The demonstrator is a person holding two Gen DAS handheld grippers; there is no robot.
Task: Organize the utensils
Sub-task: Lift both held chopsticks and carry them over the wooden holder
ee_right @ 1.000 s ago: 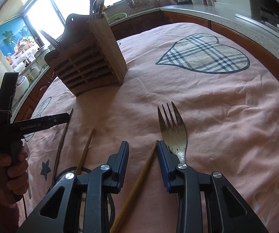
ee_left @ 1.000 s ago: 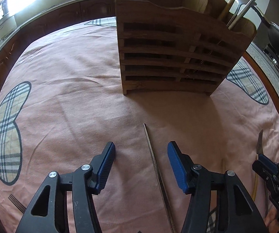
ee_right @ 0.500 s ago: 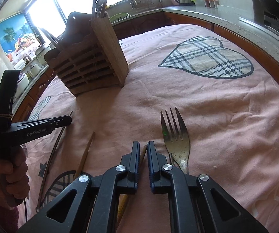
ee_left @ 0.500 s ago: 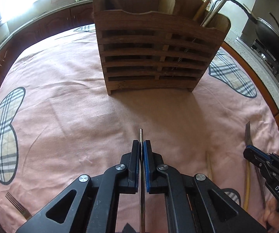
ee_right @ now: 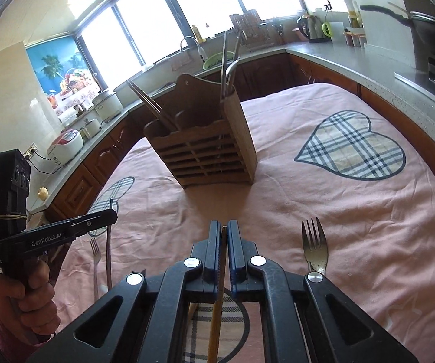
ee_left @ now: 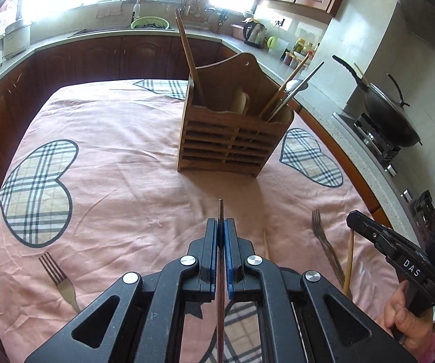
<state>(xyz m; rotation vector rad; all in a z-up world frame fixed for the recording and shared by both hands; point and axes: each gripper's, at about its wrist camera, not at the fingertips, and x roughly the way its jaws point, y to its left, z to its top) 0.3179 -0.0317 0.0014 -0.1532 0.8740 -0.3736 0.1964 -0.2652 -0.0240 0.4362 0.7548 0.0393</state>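
My left gripper is shut on a thin dark metal chopstick and holds it off the pink tablecloth; the tip pokes past the pads. My right gripper is shut on a wooden chopstick, also raised. The slatted wooden utensil holder stands upright ahead of both, with chopsticks and a spoon in it. In the left wrist view a fork lies at the left, another fork and a wooden chopstick at the right. A spork-like fork lies right of my right gripper.
Dark wooden counters ring the table, with a sink, a kettle and a rice cooker. A wok sits on the stove at the right. A person's hand grips the left tool's handle.
Both grippers closed on their chopsticks, the left on the metal one, the right on the wooden one, then lifted them off the cloth. The holder now appears farther and lower in both views.
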